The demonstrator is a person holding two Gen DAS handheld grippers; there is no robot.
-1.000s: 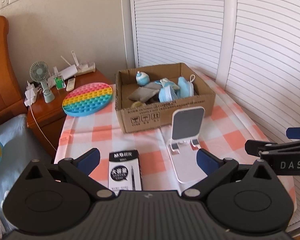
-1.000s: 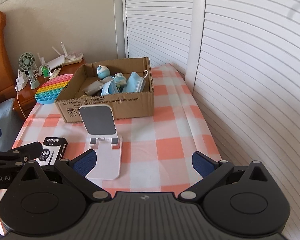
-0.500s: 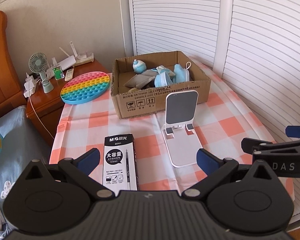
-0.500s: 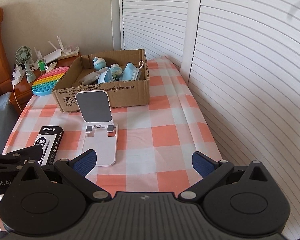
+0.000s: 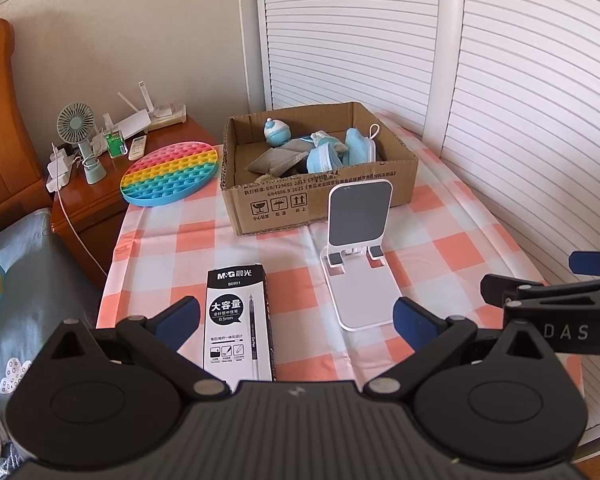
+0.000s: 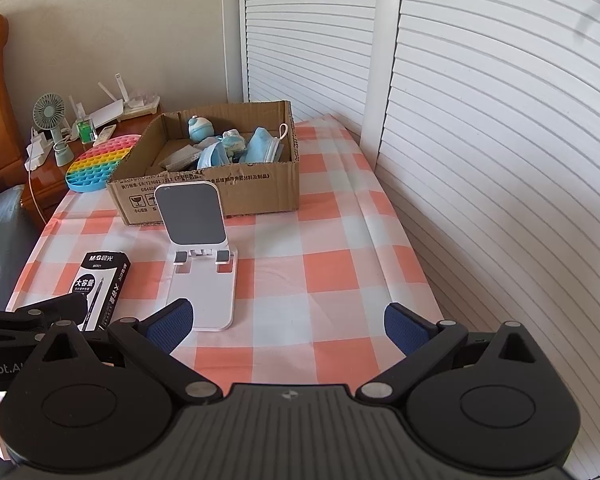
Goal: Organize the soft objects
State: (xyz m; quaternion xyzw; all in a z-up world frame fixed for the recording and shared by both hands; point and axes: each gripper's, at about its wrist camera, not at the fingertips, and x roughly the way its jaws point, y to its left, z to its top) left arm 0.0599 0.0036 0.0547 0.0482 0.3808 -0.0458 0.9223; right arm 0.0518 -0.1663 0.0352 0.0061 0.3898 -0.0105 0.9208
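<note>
Tongs (image 5: 296, 316) (image 6: 286, 320) agape, empty, short of cardboard box (image 5: 320, 204).

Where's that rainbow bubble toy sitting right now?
The rainbow bubble toy lies at the table's far left corner in both views, just left of the cardboard box, partly overhanging the wooden nightstand.

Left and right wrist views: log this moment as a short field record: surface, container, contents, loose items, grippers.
surface: checked tablecloth
container: cardboard box, open top, at the far end
contents: blue face masks, grey cloths, small blue round toy
loose items: white phone stand before the box; black pen box; rainbow pop mat left of the box
left gripper: open, empty
right gripper: open, empty
</note>
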